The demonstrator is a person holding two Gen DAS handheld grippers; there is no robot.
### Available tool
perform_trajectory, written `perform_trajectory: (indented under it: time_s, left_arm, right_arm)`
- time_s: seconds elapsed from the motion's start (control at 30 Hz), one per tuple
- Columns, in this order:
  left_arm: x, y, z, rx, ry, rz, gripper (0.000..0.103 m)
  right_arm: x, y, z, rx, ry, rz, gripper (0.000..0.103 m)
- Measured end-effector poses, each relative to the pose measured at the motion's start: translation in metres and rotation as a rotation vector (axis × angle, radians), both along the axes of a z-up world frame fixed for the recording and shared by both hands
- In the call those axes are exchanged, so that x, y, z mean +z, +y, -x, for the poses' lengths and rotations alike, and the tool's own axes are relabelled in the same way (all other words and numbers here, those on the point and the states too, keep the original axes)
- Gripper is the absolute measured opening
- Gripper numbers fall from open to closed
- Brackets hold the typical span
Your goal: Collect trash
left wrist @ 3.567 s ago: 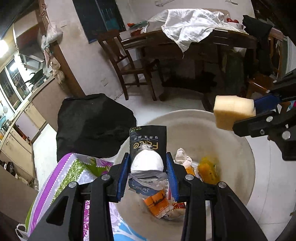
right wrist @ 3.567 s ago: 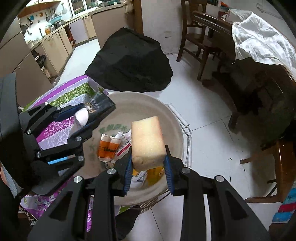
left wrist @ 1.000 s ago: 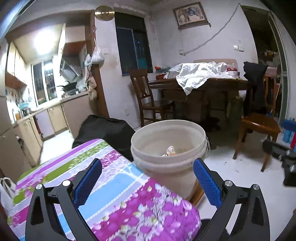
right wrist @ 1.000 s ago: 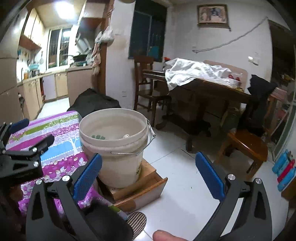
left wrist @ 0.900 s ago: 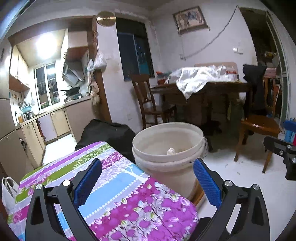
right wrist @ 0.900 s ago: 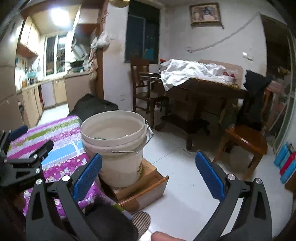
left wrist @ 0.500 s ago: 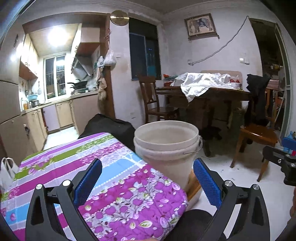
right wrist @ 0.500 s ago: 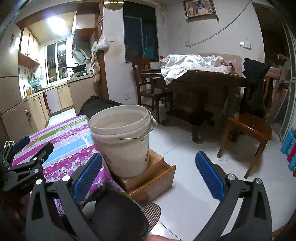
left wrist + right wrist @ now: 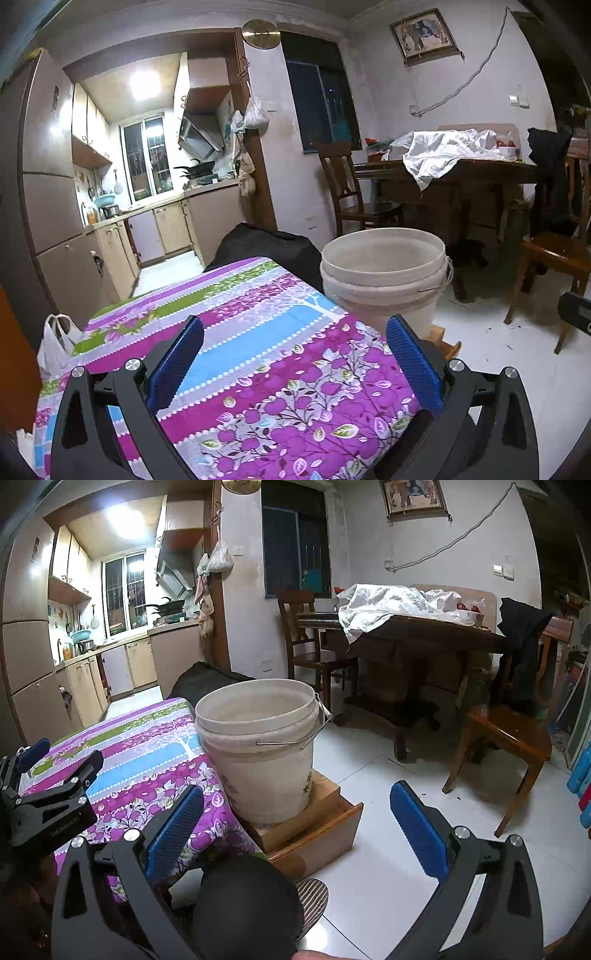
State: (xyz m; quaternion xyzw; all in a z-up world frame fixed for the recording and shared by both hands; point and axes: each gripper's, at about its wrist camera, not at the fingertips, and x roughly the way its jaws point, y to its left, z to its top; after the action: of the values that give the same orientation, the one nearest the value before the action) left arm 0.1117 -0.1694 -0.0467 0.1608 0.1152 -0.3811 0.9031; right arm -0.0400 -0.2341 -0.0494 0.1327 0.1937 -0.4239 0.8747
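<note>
A cream plastic bucket [image 9: 384, 280] [image 9: 266, 753] with a wire handle stands on a wooden box [image 9: 314, 827] beside the table's far right corner. Its inside is hidden from both views. My left gripper [image 9: 295, 354] hangs open over the floral tablecloth [image 9: 236, 354], short of the bucket, with nothing between its blue pads. My right gripper [image 9: 295, 823] is open too, low and in front of the bucket, empty. The left gripper [image 9: 48, 797] shows at the left edge of the right wrist view, over the tablecloth [image 9: 140, 753].
A black bag [image 9: 266, 243] sits behind the table. A dark dining table [image 9: 406, 642] with white cloth, wooden chairs [image 9: 506, 746] and white tiled floor [image 9: 388, 849] lie to the right. A person's dark knee [image 9: 243, 904] and striped slipper [image 9: 314, 893] are below. Kitchen cabinets [image 9: 162, 229] lie left.
Both grippers let go of their trash, a white lump with a wrapper and a yellow sponge, opened, and drew back and down from above the bucket. Its contents are no longer visible.
</note>
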Motion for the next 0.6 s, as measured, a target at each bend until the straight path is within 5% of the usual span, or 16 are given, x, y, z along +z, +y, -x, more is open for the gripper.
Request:
perform_trajectory:
  time_s: [0.6]
  left_arm:
    - [-0.012, -0.012, -0.009, 0.020, 0.020, -0.028, 0.098]
  right_arm:
    - [-0.011, -0.011, -0.015, -0.009, 0.054, 0.020, 0.097]
